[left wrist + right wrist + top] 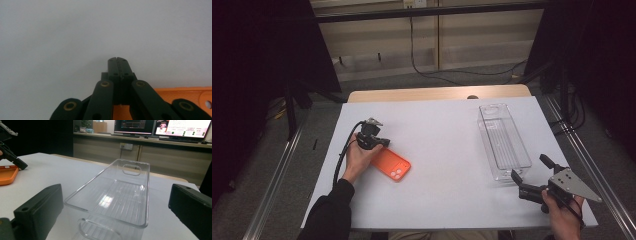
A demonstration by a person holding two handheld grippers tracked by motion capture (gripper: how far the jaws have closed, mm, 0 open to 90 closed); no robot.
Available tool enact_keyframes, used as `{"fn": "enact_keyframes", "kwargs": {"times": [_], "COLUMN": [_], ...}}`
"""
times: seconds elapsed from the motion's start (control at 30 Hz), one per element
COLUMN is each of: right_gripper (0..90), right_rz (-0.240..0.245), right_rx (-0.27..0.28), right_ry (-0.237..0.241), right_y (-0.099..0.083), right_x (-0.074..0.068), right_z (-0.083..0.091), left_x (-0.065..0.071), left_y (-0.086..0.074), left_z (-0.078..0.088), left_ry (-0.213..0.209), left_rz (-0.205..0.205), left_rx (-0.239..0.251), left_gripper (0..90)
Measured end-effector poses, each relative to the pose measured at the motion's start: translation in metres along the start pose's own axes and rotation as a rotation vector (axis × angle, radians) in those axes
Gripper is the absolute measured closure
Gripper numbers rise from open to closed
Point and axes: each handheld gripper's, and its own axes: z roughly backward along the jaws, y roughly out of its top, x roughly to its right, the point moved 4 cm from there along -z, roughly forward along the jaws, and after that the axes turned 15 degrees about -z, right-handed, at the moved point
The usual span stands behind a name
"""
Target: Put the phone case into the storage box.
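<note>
Phone case (pixel 392 165), orange, light and likely flexible, is lying flat near the table's (pixel 437 135) left edge; the left gripper (pixel 384 142), jaws together, is resting at its rim. Right gripper (pixel 528 176) is waiting with jaws apart at the near end of the clear bin (pixel 503 140); pinching the case's thin rim looks best.

Left gripper (pixel 117 60) jaws together (right gripper (pixel 532 175) agape)

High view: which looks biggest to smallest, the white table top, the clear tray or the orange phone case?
1. White table top, by far the largest.
2. Clear tray.
3. Orange phone case, partly covered by the left tongs.
</note>
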Motion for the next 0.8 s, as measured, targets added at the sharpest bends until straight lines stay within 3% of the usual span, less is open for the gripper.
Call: {"fn": "enact_keyframes", "kwargs": {"times": [0.53,0.8], "right_gripper": [0.0,0.0], "right_rz": [0.001,0.001], "right_rx": [0.0,-0.001], "right_ry": [0.0,-0.001], "right_y": [0.0,0.0], "right_x": [0.0,0.0], "right_z": [0.0,0.0], "left_x": [-0.003,-0.002], "left_y": [-0.014,-0.015], "left_z": [0.01,0.012], "left_ry": [-0.003,0.007], "left_rz": [0.037,0.02], "left_rx": [0.014,0.007], "left_gripper": [90.0,90.0]}}
